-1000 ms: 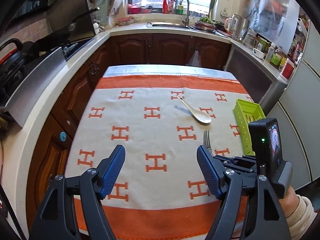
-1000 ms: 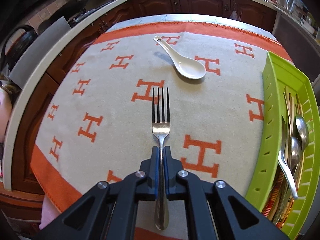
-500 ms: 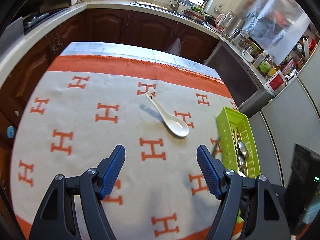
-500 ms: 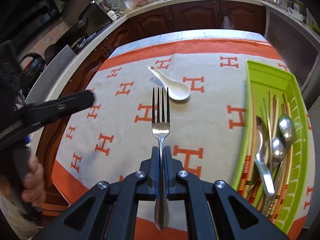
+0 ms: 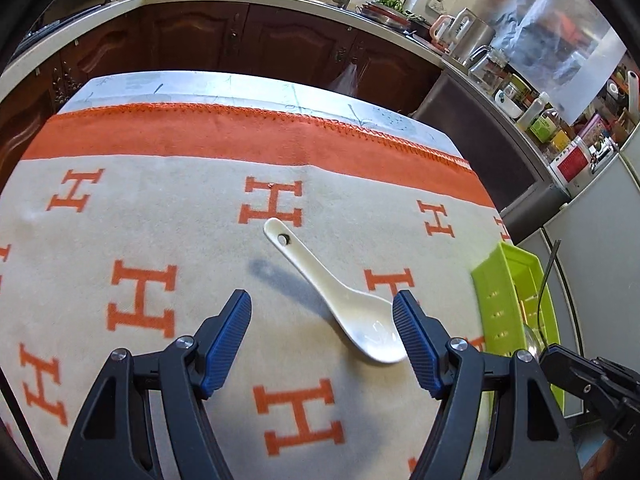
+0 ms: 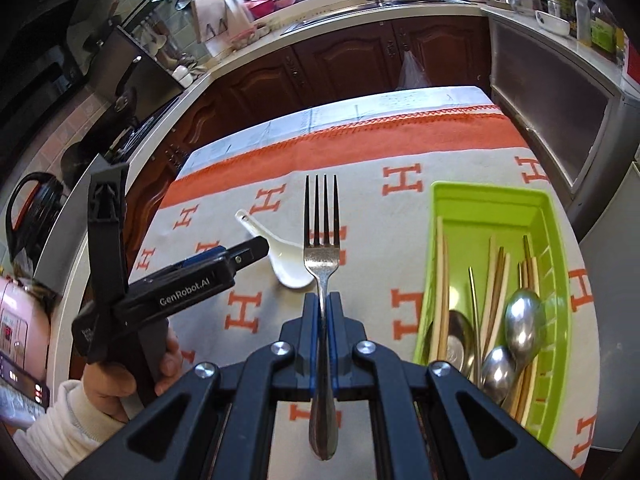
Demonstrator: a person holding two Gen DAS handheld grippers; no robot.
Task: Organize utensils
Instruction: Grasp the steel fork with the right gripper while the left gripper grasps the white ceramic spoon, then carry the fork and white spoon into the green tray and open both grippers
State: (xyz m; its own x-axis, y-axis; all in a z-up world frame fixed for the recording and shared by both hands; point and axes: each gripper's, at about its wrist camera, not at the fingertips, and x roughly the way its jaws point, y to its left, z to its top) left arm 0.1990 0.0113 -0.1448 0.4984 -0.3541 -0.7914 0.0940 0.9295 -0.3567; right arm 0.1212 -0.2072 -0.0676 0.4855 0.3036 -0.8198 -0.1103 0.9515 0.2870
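Fork (image 6: 322,240): was clamped by its handle in the right gripper (image 6: 322,312), jaws pressed tight on it, tines pointing forward and up off the cloth. A second earlier the same grip showed it low over the cloth; now it hung higher and closer to the tray.
Tray (image 6: 556,216): green, at the right edge of the table, already holding metal spoons (image 6: 522,324) and chopsticks (image 6: 442,280). It filled more of the right wrist view than a second before, so the fork was likely on its way there.
Left gripper (image 5: 322,324): jaws stood wide with nothing between the pads. It had dropped toward the cloth and swung right over the last second; before, the spoon lay far ahead, now the bowl end sat just inside the right pad.
Soup spoon (image 5: 340,300): white ceramic, lay flat on the patterned cloth (image 5: 140,240), handle angled away to the upper left, untouched. It had not shifted.
Left hand (image 6: 116,384): seen from the right wrist view gripping its tool, which reached in over the spoon.
Meaning: two moves seemed to run at once, the fork to be dropped in the tray, the spoon about to be picked up.
Left to do: the fork was not yet over the tray, and the left jaws had not closed.
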